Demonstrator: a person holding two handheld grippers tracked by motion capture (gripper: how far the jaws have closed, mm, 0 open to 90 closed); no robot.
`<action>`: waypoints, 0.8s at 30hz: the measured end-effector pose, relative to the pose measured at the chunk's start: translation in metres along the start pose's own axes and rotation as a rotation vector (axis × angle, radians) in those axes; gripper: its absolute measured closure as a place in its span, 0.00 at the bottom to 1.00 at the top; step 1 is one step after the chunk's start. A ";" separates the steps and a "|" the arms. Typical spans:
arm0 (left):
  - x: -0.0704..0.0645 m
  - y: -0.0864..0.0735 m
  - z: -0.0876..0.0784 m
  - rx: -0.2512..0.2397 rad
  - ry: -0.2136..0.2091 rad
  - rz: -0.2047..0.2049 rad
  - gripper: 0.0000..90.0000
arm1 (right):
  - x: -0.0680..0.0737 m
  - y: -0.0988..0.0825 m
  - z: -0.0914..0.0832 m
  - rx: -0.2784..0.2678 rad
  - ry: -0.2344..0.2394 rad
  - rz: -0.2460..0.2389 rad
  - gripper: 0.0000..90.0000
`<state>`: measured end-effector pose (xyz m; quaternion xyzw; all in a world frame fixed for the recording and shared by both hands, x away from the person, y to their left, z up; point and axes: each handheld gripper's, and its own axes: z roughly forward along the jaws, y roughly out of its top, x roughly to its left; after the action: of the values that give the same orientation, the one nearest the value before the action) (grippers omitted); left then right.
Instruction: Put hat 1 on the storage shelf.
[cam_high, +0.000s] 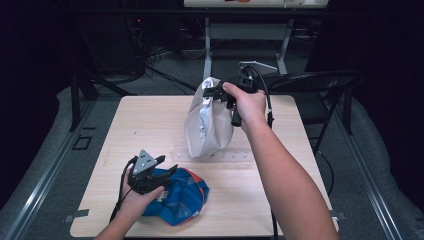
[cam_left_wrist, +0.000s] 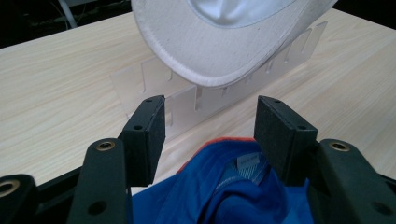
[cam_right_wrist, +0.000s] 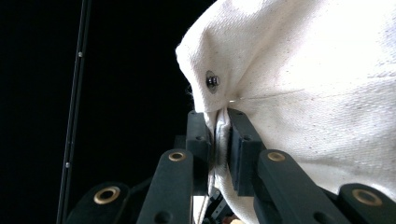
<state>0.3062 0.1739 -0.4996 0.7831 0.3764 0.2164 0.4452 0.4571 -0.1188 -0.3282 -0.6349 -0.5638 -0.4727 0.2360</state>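
A white cap (cam_high: 207, 122) hangs above the table, and my right gripper (cam_high: 218, 91) is shut on its rear edge. In the right gripper view the pads pinch the white cap's (cam_right_wrist: 308, 84) fabric just below a metal eyelet, at my right gripper (cam_right_wrist: 220, 135). A blue cap with an orange edge (cam_high: 181, 196) lies on the table near the front. My left gripper (cam_high: 165, 166) hovers over it, open. In the left gripper view my left gripper (cam_left_wrist: 209, 126) stands wide apart above the blue cap (cam_left_wrist: 224, 186), with the white cap's brim (cam_left_wrist: 205, 56) ahead.
A clear slotted plastic rack (cam_high: 215, 154) lies flat on the wooden table (cam_high: 150, 120), under the hanging cap. A dark folding chair (cam_high: 320, 85) stands past the table's right far corner. A desk frame and cables fill the floor behind.
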 end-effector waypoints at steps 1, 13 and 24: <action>0.000 0.000 0.000 0.000 0.000 0.000 0.49 | 0.000 0.000 0.000 0.000 0.000 0.000 0.90; -0.035 0.023 0.035 0.012 -0.037 0.044 0.50 | 0.001 -0.002 0.000 0.007 -0.004 -0.007 0.89; -0.045 0.028 0.059 0.053 0.045 0.081 0.60 | -0.002 -0.003 0.000 -0.001 0.005 0.002 0.89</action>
<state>0.3291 0.0987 -0.5058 0.8040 0.3601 0.2419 0.4067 0.4542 -0.1186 -0.3306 -0.6342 -0.5625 -0.4742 0.2377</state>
